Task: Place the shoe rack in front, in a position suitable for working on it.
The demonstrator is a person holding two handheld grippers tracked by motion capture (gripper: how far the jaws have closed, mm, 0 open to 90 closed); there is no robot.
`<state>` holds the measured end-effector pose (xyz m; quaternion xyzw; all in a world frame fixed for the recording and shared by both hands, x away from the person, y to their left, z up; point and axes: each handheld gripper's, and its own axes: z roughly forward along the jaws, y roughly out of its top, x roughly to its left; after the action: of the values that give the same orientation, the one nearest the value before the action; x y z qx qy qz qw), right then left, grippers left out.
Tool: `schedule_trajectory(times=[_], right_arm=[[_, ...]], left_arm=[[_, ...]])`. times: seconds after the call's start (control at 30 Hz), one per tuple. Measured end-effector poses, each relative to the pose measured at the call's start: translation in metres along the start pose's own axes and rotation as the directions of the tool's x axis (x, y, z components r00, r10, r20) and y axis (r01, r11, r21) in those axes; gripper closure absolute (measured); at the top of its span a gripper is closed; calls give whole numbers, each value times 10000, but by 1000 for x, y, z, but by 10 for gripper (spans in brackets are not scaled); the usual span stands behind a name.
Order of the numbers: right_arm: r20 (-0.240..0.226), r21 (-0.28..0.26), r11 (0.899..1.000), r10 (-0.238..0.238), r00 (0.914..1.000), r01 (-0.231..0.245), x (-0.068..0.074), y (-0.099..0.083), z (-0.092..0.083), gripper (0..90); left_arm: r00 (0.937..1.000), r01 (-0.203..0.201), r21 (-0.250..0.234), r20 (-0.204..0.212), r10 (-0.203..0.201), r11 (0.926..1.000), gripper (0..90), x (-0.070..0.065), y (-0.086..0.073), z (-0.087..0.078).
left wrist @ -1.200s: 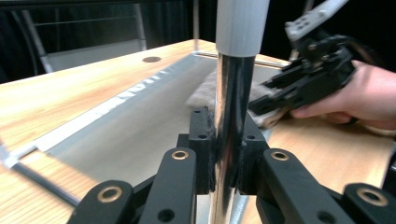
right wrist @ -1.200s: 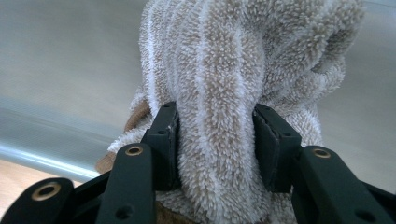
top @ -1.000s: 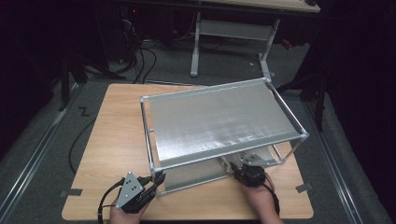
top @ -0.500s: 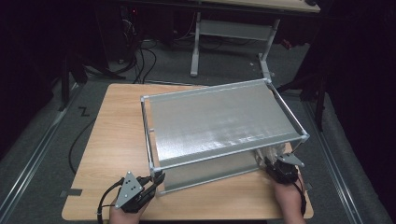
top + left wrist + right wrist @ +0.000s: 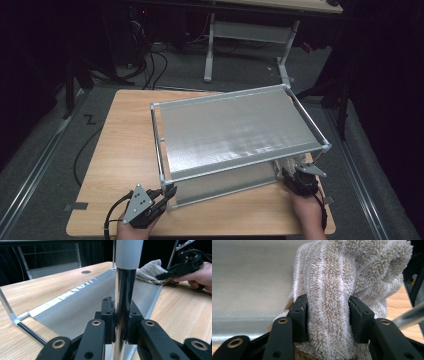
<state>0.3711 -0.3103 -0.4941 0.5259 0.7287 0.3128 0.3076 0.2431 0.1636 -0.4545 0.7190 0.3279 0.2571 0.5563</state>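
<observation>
One wooden table (image 5: 125, 150), one metal-framed rack (image 5: 235, 135) (grey sheet on top), one beige towel (image 5: 342, 290) — and two grippers, left gripper (image 5: 167, 196) and right gripper (image 5: 289, 176).

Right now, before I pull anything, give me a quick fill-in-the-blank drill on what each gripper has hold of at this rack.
1. The left gripper is clamped on the rack's upright metal ____.
2. The right gripper has its jaws around a beige ____.
3. The rack stands on a ____ table.
4. In the high view, the towel lies at the rack's near ____ corner.

Missing words: post; towel; wooden; right
</observation>
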Motion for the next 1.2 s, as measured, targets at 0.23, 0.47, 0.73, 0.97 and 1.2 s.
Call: schedule_trajectory(times=[0.23, 0.47, 0.73, 0.97, 1.2], right_arm=[[-586, -3, 9998, -198, 9981, 198, 22, 2, -1, 550], [-1403, -114, 9959, -903, 9860, 895, 68, 5, -3, 550], [-2582, -382, 9799, -1990, 9454, 1958, 133, 13, -6, 552], [-3511, -637, 9668, -2537, 9013, 2473, 189, 20, -6, 555], [-4228, -1139, 9428, -3313, 8435, 3132, 238, 25, -8, 558]], left_arm=[[10000, -11, -10, 36, 11, 10000, 803, 0, 0, 0], [10000, -45, -27, 64, 45, 10000, 803, 0, 0, 0], [10000, -49, -50, 70, 49, 10000, 803, 0, -1, 0], [10000, -15, -72, 82, 15, 10000, 803, 0, -1, 0], [9999, 11, -104, 101, -10, 9999, 803, 0, -1, 0]])
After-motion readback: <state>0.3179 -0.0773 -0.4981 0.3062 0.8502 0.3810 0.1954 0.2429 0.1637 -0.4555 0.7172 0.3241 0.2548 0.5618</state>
